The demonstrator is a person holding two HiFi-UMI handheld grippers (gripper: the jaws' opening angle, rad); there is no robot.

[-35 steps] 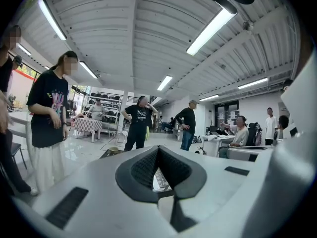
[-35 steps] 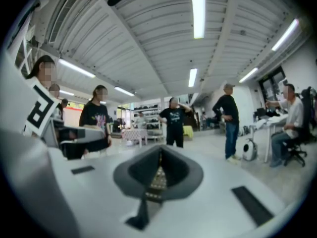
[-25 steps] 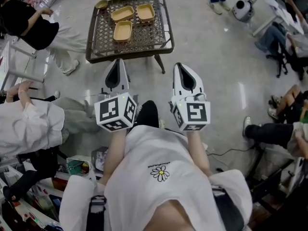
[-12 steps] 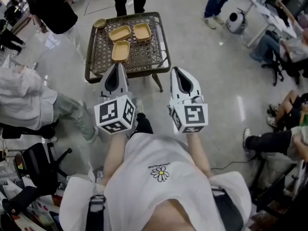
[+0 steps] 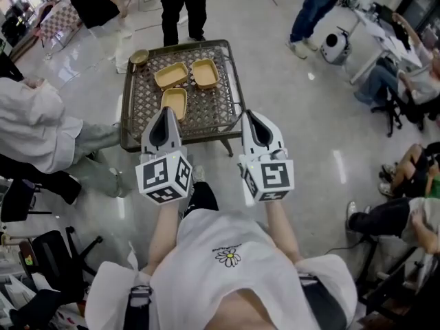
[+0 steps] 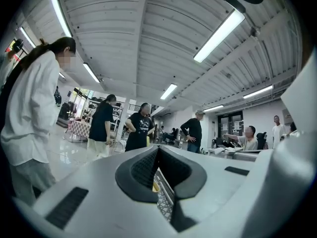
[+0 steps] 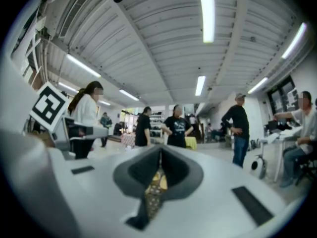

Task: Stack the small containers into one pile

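The pale glossy floor [image 5: 302,136] fills the head view. On it, at 12 o'clock from the person, stands a low table [image 5: 210,112] with a dark woven top. A bystander in white [image 5: 34,126] is off at 9 o'clock, and a person in black [image 5: 182,5] stands just beyond the table's far edge. The left gripper [image 5: 165,110] and the right gripper [image 5: 249,114] are held side by side above the table's near edge, both pointing toward 12 o'clock. They are apart from each other and from everything on the table. In the left gripper view the left gripper [image 6: 158,152] has its dark pads clenched together on nothing, and a sliver of weave shows below them. The right gripper [image 7: 160,155] is likewise pinched closed and empty. Three tan rectangular containers lie unstacked and open side up on the far half of the table. The near container [image 5: 174,102] has its long axis roughly from 12 to 6 o'clock. The far-left container [image 5: 171,75] runs about 8 to 2 o'clock. The far-right container [image 5: 205,73] sits just beside it and looks almost square, so its long axis cannot be told. A small round bowl [image 5: 139,56] sits at the table's 11 o'clock corner.
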